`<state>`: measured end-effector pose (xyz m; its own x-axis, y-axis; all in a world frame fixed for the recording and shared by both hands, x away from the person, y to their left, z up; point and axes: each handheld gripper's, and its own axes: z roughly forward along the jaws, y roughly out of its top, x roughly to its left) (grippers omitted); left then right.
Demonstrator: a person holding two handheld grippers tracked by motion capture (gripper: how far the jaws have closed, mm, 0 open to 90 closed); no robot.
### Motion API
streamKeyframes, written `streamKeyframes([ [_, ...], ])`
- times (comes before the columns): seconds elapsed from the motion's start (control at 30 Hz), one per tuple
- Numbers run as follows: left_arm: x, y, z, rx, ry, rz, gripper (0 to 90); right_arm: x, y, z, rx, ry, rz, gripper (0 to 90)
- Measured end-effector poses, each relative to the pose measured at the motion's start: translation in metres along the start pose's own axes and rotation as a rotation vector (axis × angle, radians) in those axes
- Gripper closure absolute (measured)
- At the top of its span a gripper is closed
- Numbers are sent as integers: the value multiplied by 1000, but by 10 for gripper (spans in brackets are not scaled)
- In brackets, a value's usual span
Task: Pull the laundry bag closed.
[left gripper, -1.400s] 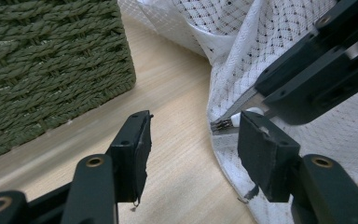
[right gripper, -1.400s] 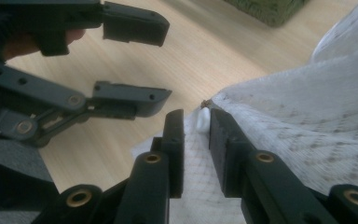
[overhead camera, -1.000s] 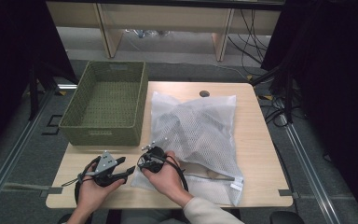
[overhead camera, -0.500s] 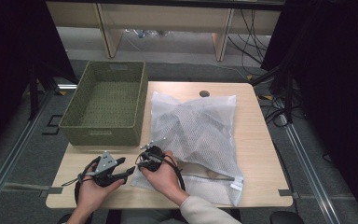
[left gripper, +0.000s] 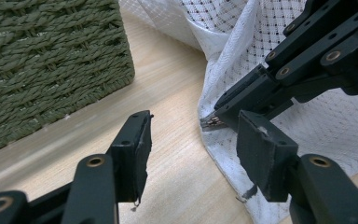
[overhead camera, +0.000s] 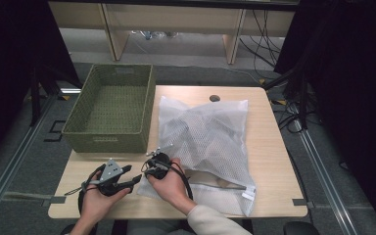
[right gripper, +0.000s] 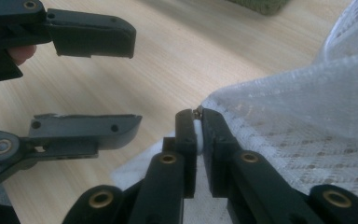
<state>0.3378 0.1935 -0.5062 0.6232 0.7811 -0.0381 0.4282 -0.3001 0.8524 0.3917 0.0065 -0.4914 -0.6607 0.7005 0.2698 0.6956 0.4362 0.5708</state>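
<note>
Two hand-held grippers at the near-left part of a pale wooden worktop [overhead camera: 269, 147]. Largest item on that worktop: white mesh laundry bag [overhead camera: 210, 142], lying flat across the middle and right, dark contents visible through the mesh, near-left corner beside both hands. Next in size: green woven basket [overhead camera: 110, 115], at the far-left part of the worktop, just beside the bag's left edge, near wall facing the grippers. Small dark round insert [overhead camera: 215, 98] in the worktop beyond the bag's far edge.

Right gripper [right gripper: 198, 122]: at the bag's near-left corner, held in the person's right hand [overhead camera: 169, 183]. Jaws just closed further and now nearly together, pinching a thin fold of white mesh edge between the pads. Small metal zipper pull [left gripper: 210, 122] visible at the jaw tips, at the very corner of the bag; whether clamped itself or merely beside the pads, cannot tell. Corner of the bag drawn slightly up off the worktop at the grip point.

Left gripper [left gripper: 191, 140]: held in the person's left hand [overhead camera: 98, 198], just left of the right gripper, low over bare wood. Jaws parted at a moderate gap, nothing between the pads, tips aimed at the bag corner and close to the right gripper's tips without contact.
</note>
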Motion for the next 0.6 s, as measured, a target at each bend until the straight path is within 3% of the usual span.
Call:
streamKeyframes([
  [0.2, -1, 1, -1, -5, -18, -7, 460, 0, 0, -7, 4, 9, -7, 868],
  [0.27, -2, 2, -1, -22, -81, -48, 467, 1, 1, -14, 10, 28, -7, 868],
  [0.3, -2, 2, -1, -22, -81, -48, 473, 0, 1, -17, 5, 37, -21, 868],
  [0.43, -6, 6, 1, -4, -185, -77, 491, -5, 0, -31, 11, 60, -51, 868],
  [0.47, -5, 7, 4, -5, -194, -58, 495, -6, -1, -34, 19, 60, -39, 869],
  [0.53, -6, 7, 7, 5, -223, -61, 506, -8, -2, -40, 29, 73, -32, 869],
  [0.6, -7, 9, 11, 30, -253, -60, 517, -12, -1, -45, 20, 66, -51, 869],
])
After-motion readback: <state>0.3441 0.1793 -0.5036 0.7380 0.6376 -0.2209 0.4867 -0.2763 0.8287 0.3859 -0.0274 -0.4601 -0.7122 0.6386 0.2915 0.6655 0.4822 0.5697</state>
